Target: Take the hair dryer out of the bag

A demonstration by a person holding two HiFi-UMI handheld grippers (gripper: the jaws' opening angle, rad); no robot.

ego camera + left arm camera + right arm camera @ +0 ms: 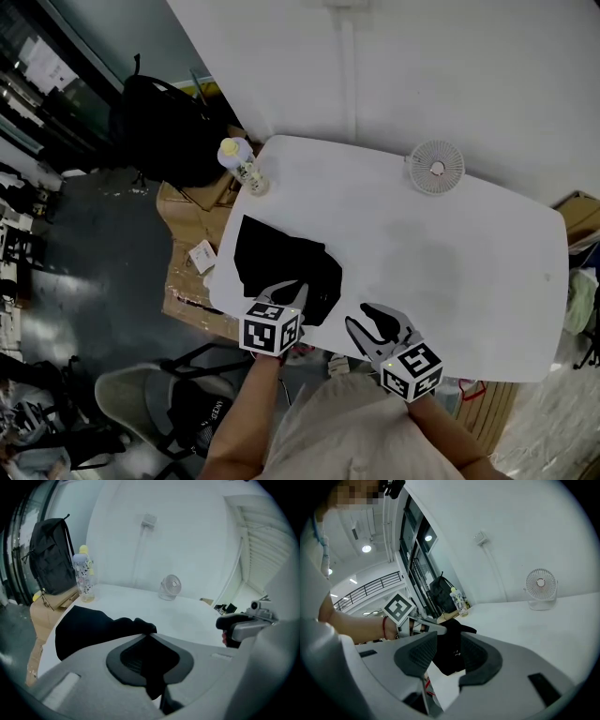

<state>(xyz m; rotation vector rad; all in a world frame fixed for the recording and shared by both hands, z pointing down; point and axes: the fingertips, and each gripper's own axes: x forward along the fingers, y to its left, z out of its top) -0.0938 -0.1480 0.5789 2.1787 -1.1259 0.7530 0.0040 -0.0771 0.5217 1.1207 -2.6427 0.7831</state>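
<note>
Item sought: hair dryer, not visible in any view; judged to be still inside the bag, which shows no opening from here.

Bag (281,267): black, soft, lying crumpled on the near-left part of the tabletop (422,272), close to its front edge. Its near edge is gathered into a raised peak where it is pinched.

Left tool (289,292): jaws closed together on a fold of the bag's fabric at that near edge, pointing steeply down. Judged purpose: to lift or hold the cloth so the mouth can be found and opened. In the left gripper view the dark fabric runs out from between the pads (140,656).

Right tool (366,319): jaws standing moderately apart, nothing between the pads; held low over the tabletop's front edge, just right of the bag and aimed toward it. Judged to be waiting to reach in once the bag is opened. The right gripper view shows the bag beyond its jaws, not touched.

Surroundings:
- bottle (244,164), yellow cap, upright at the far-left corner, apart from the bag.
- small fan (436,167), white, upright at the far edge by the wall.
- backpack (159,131), black, off the tabletop to the left.
- cardboard boxes (187,272) on the floor beside it.
</note>
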